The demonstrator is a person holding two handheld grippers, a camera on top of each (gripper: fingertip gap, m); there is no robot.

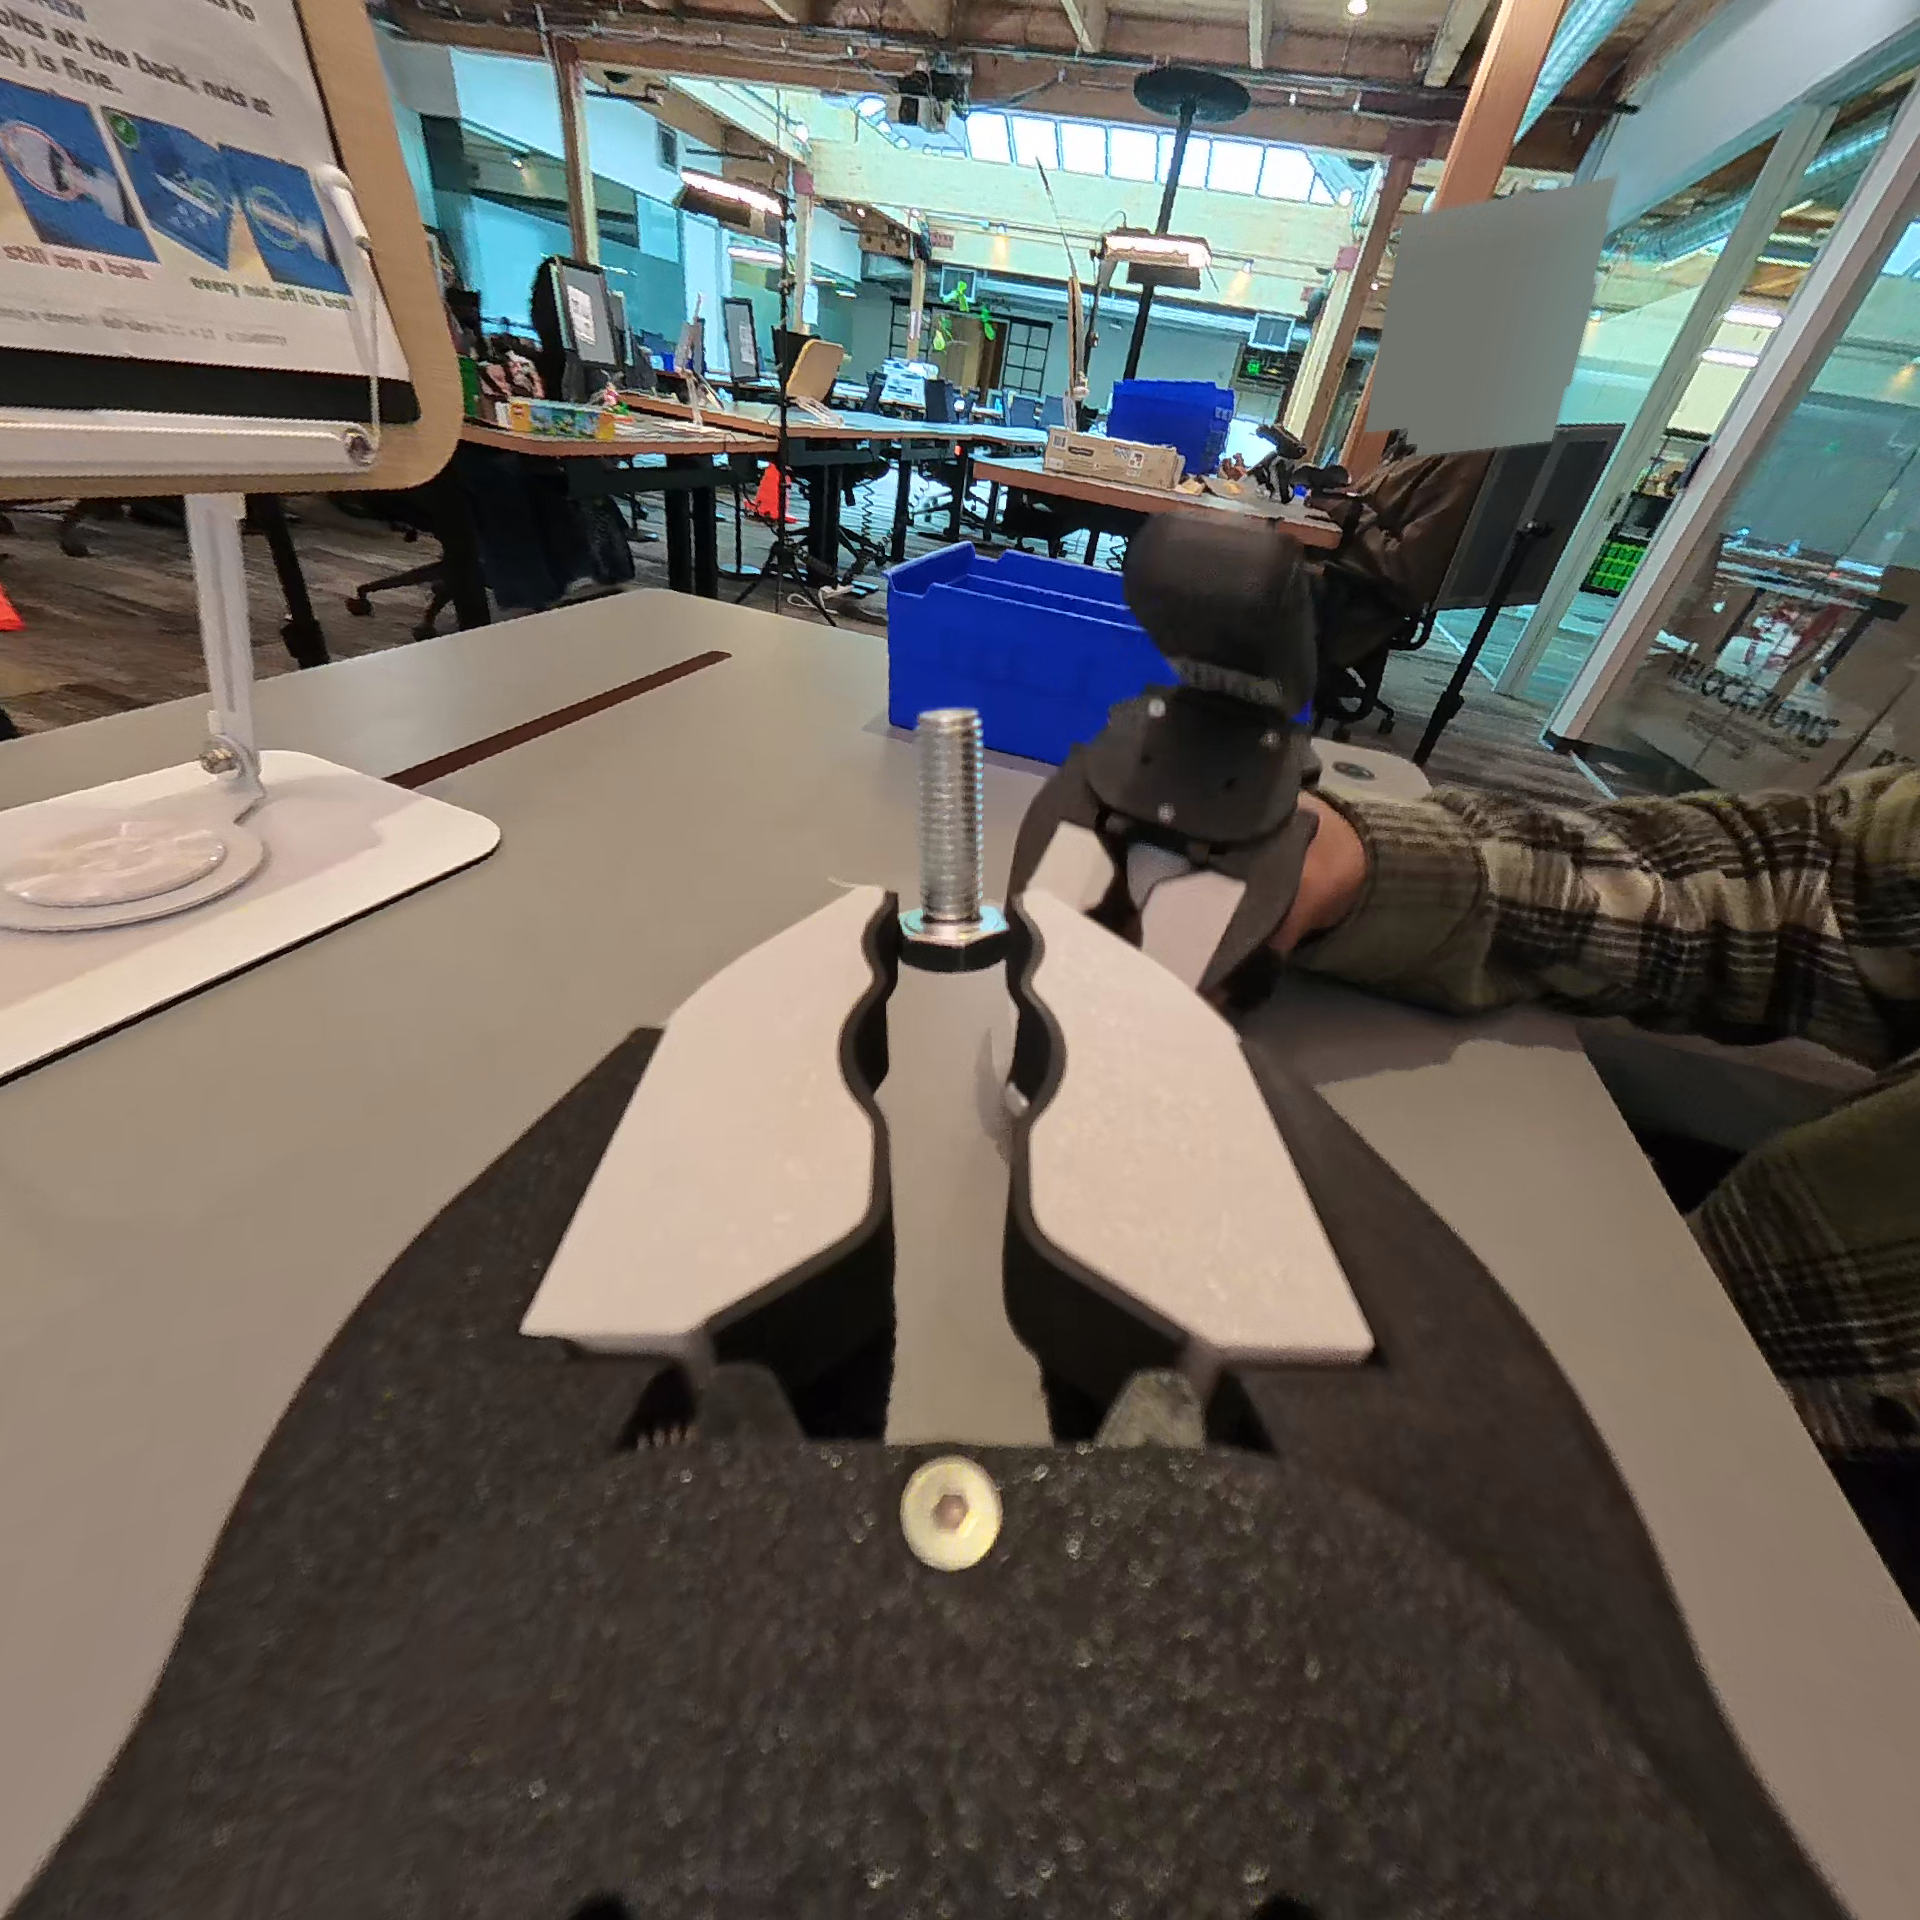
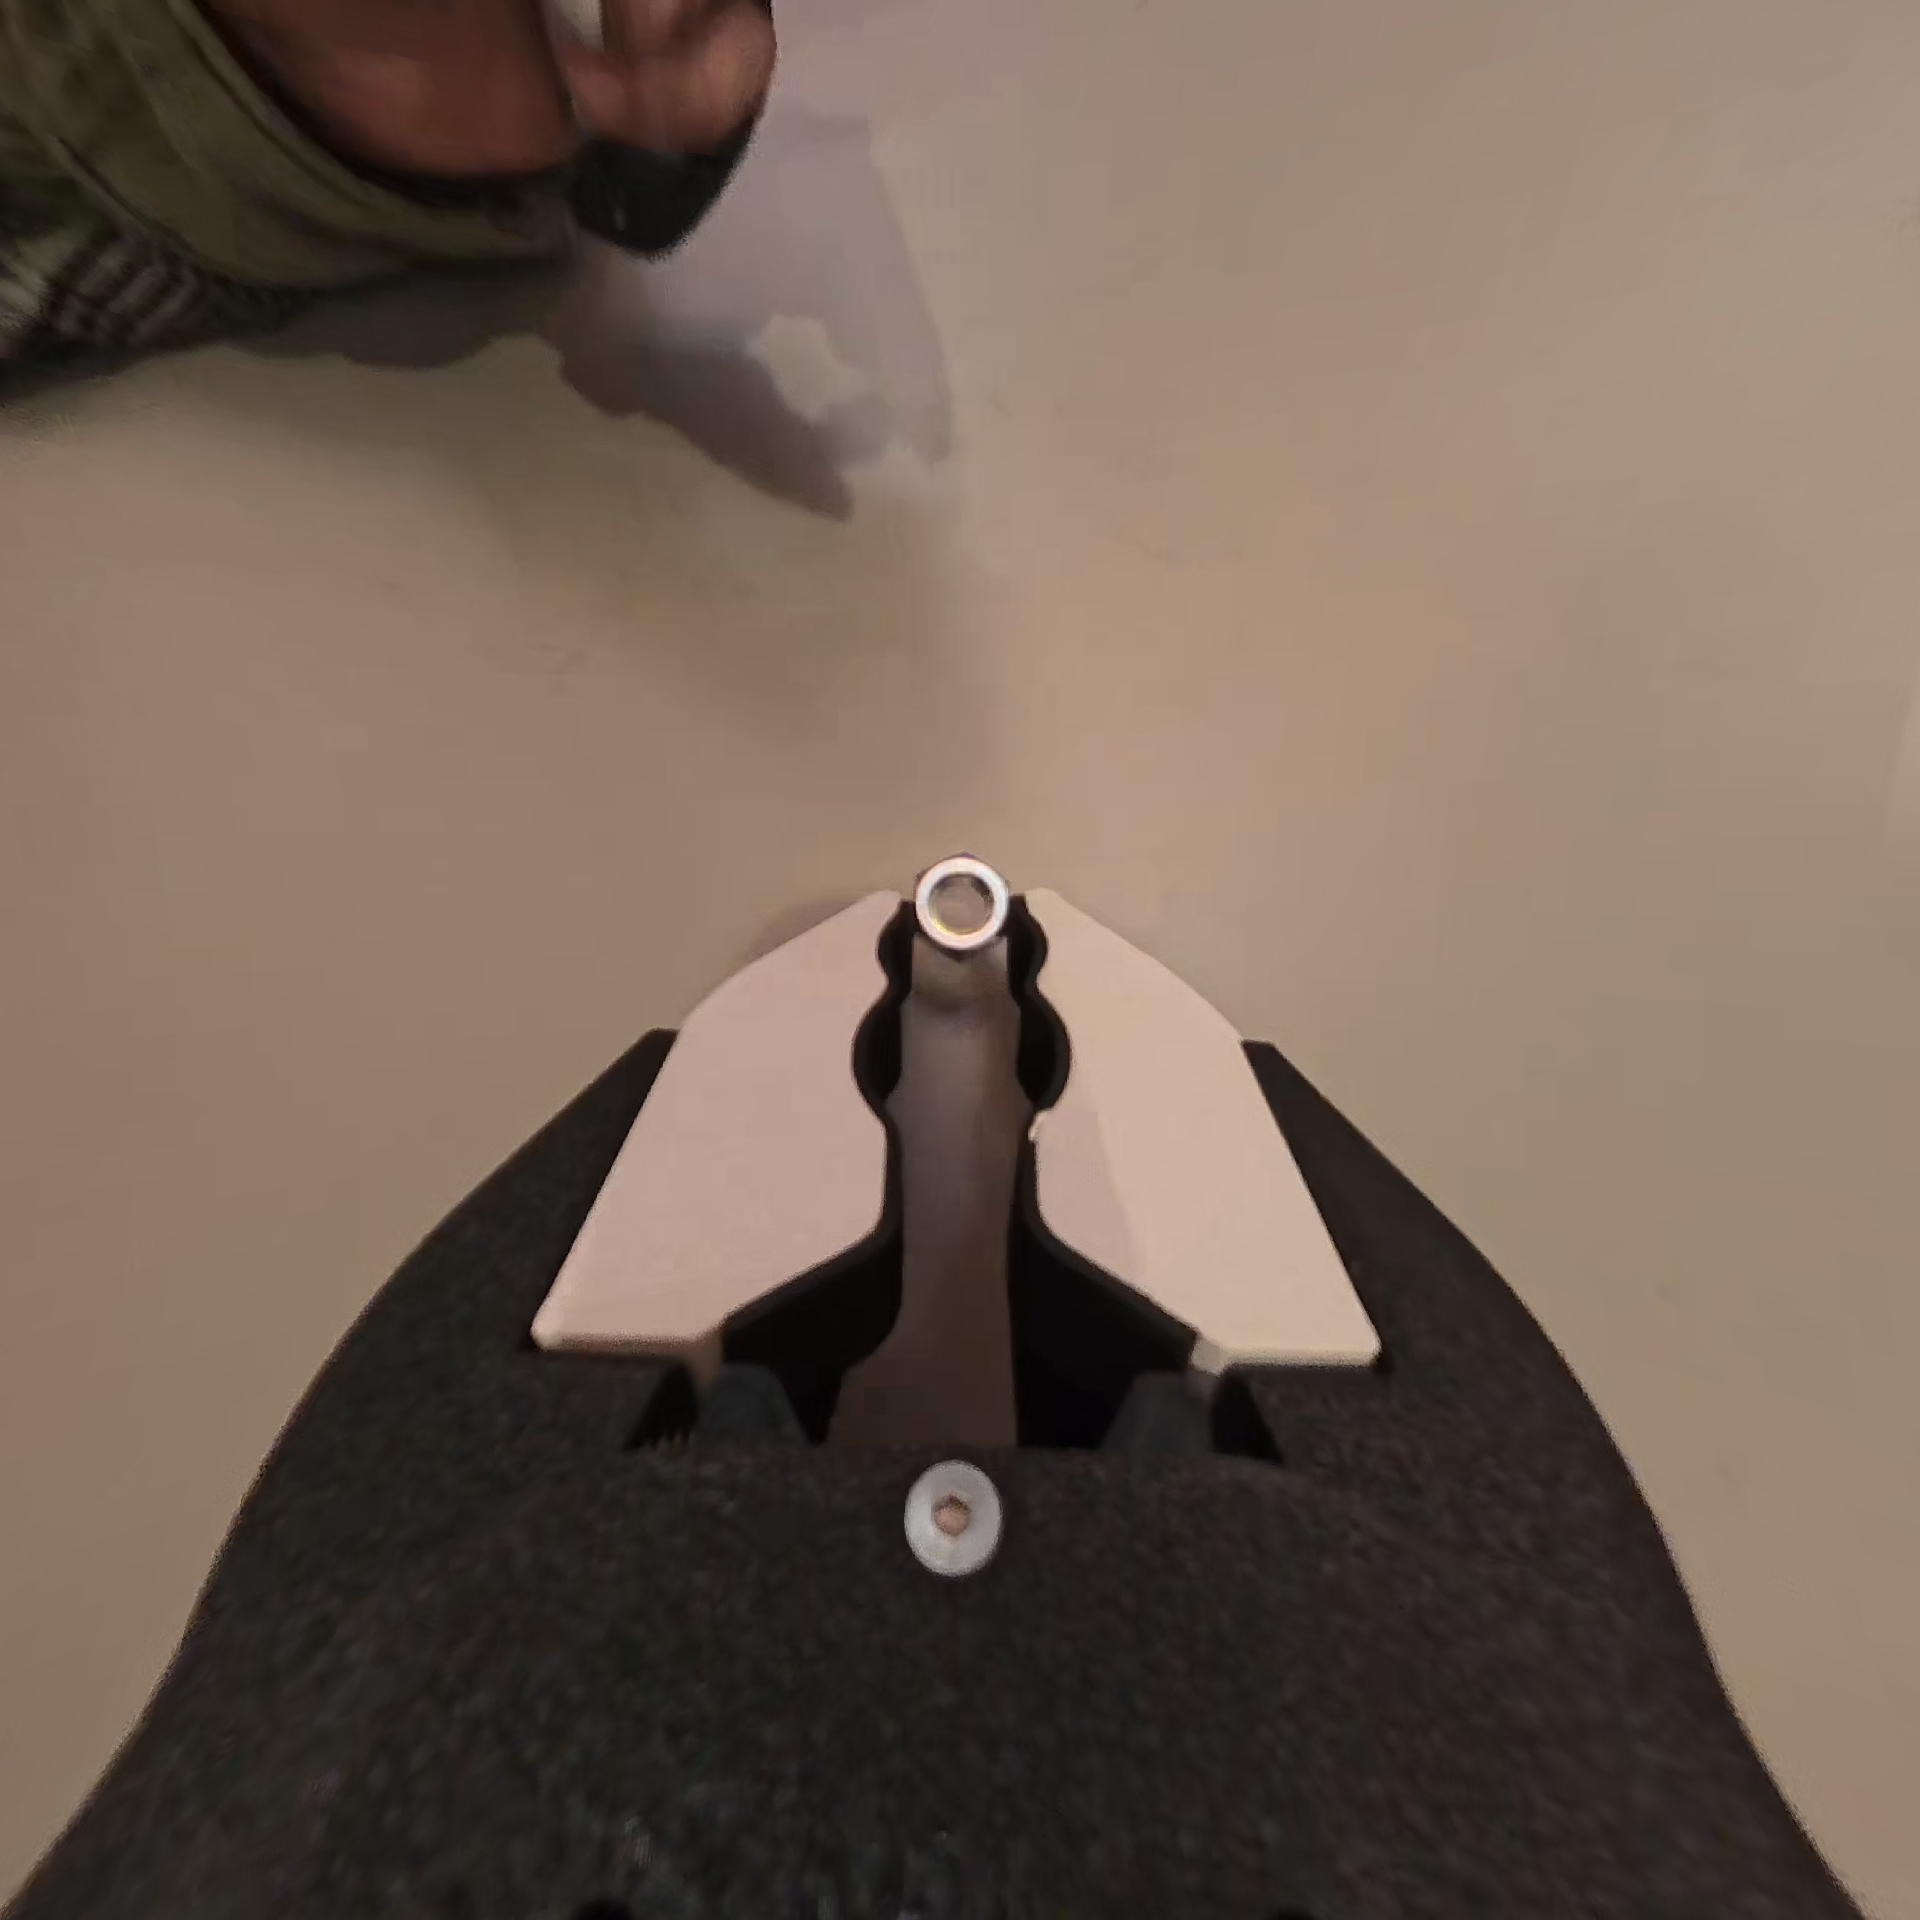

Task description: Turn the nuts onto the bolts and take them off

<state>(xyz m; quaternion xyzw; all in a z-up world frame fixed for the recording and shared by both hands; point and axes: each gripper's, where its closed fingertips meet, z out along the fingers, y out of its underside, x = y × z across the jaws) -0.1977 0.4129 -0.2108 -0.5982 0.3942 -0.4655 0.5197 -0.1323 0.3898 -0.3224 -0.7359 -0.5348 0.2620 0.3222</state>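
In the left wrist view my left gripper (image 1: 948, 935) is shut on the hex head of a silver bolt (image 1: 949, 810). The bolt stands upright just above the grey table (image 1: 623, 831), with its threaded shaft pointing up and bare. My right gripper (image 1: 1164, 914) shows just right of the bolt, tilted down toward the table. In the right wrist view my right gripper (image 2: 961, 914) is shut on a small silver nut (image 2: 961, 933) at its fingertips. The nut is held flat with its hole facing the camera, over the bare tabletop (image 2: 1351, 520).
A blue bin (image 1: 997, 644) stands behind the bolt. A white stand (image 1: 239, 831) with an instruction sheet sits at the left. A person's plaid sleeve (image 1: 1610, 894) lies along the table's right edge. A hand and sleeve (image 2: 312, 125) show at the top left of the right wrist view.
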